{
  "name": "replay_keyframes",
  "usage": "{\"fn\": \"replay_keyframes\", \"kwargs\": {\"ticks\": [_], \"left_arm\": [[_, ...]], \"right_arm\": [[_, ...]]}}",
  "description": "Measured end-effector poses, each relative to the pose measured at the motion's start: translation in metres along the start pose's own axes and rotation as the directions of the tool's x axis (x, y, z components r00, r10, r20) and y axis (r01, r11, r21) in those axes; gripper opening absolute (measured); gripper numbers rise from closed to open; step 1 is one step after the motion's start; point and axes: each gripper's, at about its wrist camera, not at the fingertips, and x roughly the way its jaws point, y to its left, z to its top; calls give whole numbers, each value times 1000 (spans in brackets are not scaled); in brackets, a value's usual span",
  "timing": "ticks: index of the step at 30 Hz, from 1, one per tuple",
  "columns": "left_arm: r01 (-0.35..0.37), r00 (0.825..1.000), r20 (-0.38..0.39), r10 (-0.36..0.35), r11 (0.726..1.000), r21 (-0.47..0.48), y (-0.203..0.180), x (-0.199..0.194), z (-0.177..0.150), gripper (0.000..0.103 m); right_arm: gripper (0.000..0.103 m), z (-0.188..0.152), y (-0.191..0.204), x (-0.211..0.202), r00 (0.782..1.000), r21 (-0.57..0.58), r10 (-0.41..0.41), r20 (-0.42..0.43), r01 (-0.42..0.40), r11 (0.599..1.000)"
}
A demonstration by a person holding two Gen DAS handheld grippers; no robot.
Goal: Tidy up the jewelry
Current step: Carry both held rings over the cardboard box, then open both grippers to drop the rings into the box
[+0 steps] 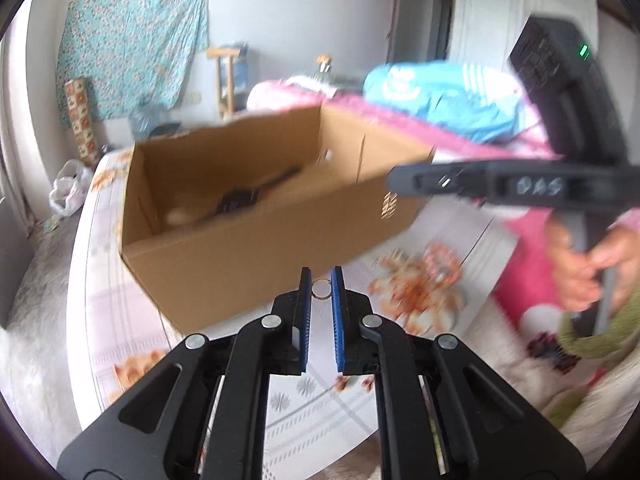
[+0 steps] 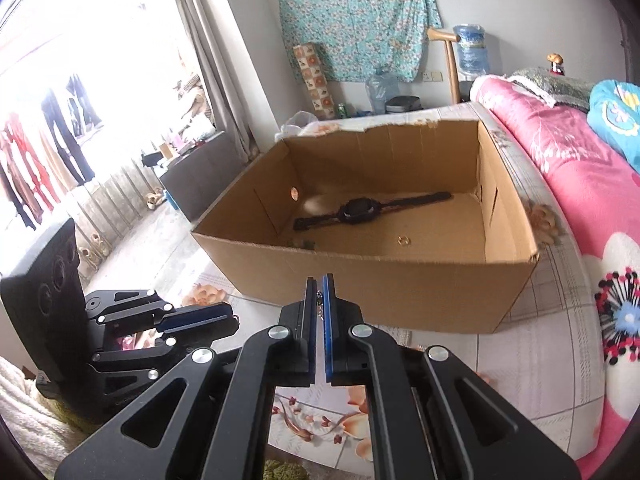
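Note:
An open cardboard box (image 2: 400, 280) stands on the bed; it also shows in the left wrist view (image 1: 248, 256). Inside lie a black wristwatch (image 2: 360, 210), a gold ring (image 2: 404, 241) and a small dark item (image 2: 302, 245). My left gripper (image 1: 321, 276) is shut on a small gold ring (image 1: 321, 289), held just in front of the box's near wall. My right gripper (image 2: 319, 286) is shut on a small chain-like piece of jewelry (image 2: 319, 302), also in front of the box. The left gripper (image 2: 196, 318) shows at the lower left of the right wrist view.
The bed has a floral sheet (image 2: 540, 360) and a pink blanket (image 2: 572, 184) to the right. A blue bundle (image 1: 448, 100) lies behind the box. A hand (image 1: 592, 268) holds the right gripper's body (image 1: 520, 186).

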Motion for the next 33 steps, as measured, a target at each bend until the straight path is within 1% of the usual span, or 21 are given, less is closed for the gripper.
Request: {"fn": "replay_keyframes", "kwargs": {"ticks": [3,5,6,8,10,12,14,16,18,20,22,24,25,26,27,29,33], "left_arm": [[34,998,58,-35,999,28,4,-12,32,9],[53,997,55,-55,998,30,10,-4,52,9],[48,998,41,-50,998,32,15,4,62,9],[41,999,-32,-40,999,10,26,29,80,9],[51,989,-135,-56,998,-46,42,58,94,9],[50,974,-218,-69,994,-95,57,85,103,9],[43,954,-289,-85,988,-149,69,109,107,9],[33,936,-339,-98,981,-193,78,128,108,9],[5,920,-381,-95,973,-229,86,140,107,9],[-26,911,-404,-82,967,-255,90,148,107,9],[-31,907,-410,-100,953,-302,96,150,107,9],[-31,905,-409,-114,943,-332,101,153,107,9],[-32,905,-408,-119,938,-345,103,154,106,11],[-32,905,-407,-124,934,-355,106,155,105,15],[-33,906,-404,-124,932,-361,108,156,105,16],[-43,908,-403,-115,931,-363,110,160,104,17],[-39,913,-389,-119,926,-374,112,158,103,17]], "right_arm": [[3,25,3,-7,998,-46,40,38,-38,998],[3,44,-1,-3,997,-59,63,35,-61,996],[3,53,-4,2,997,-59,72,24,-71,996],[3,71,-14,18,996,-37,89,-24,-90,995],[3,88,-26,39,991,0,102,-92,-102,995],[3,99,-35,61,981,27,107,-160,-104,994],[3,107,-47,86,965,80,127,-231,-111,991],[3,112,-58,109,944,131,158,-289,-124,984],[3,113,-66,128,930,156,150,-334,-103,982],[3,113,-73,144,918,180,148,-367,-86,980],[3,114,-76,154,909,185,144,-390,-76,980],[4,114,-78,160,910,182,127,-395,-57,982],[4,114,-78,162,909,185,132,-396,-61,981],[4,114,-79,162,909,190,133,-395,-60,980],[4,114,-81,164,910,190,130,-394,-57,980],[4,114,-82,163,914,188,126,-387,-56,981],[4,116,-83,154,923,181,115,-366,-51,982]]}}
